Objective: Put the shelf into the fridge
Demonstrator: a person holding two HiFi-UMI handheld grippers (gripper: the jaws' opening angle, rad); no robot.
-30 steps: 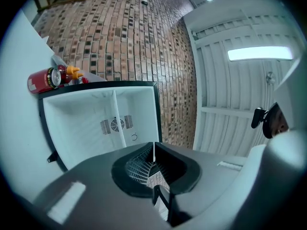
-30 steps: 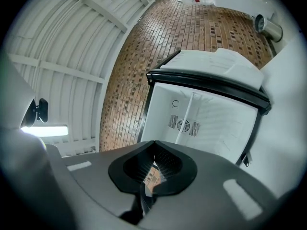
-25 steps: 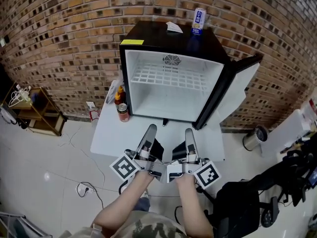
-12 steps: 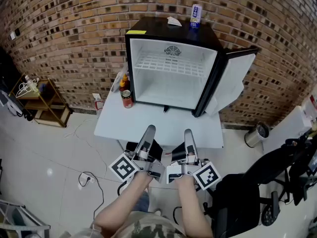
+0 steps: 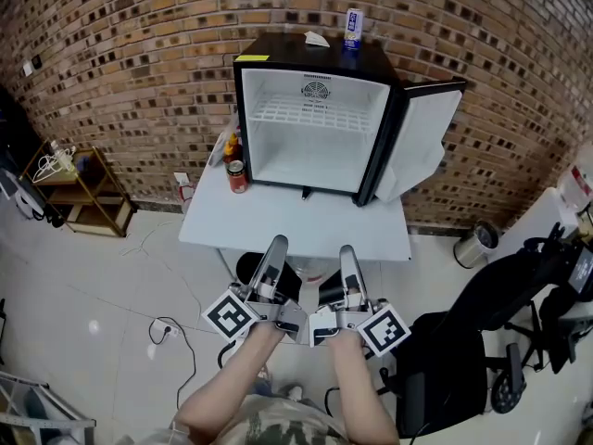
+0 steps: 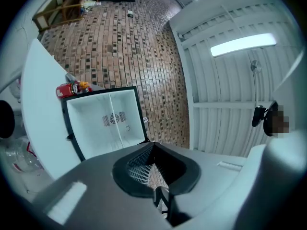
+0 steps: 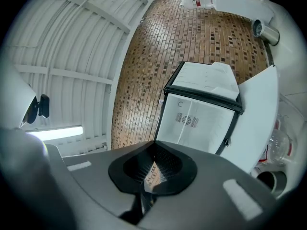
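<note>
Inside open fridge (image 5: 278, 56), wire shelf (image 5: 310, 116) level, long axis side to side

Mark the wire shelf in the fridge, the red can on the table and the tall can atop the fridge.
wire shelf (image 5: 310, 115): head view, middle of its white grid.
red can (image 5: 238, 177): head view, middle of its side.
tall can (image 5: 353, 27): head view, middle of its label.

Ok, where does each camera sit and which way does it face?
Head view: on the person's head, steeply down at the open fridge and white table; forearms, left gripper, right gripper show.
Left gripper view: rides the left gripper, looks along its shut jaws at the fridge and ceiling.
Right gripper view: rides the right gripper, same aim; shut jaws show.
All share the fridge.
</note>
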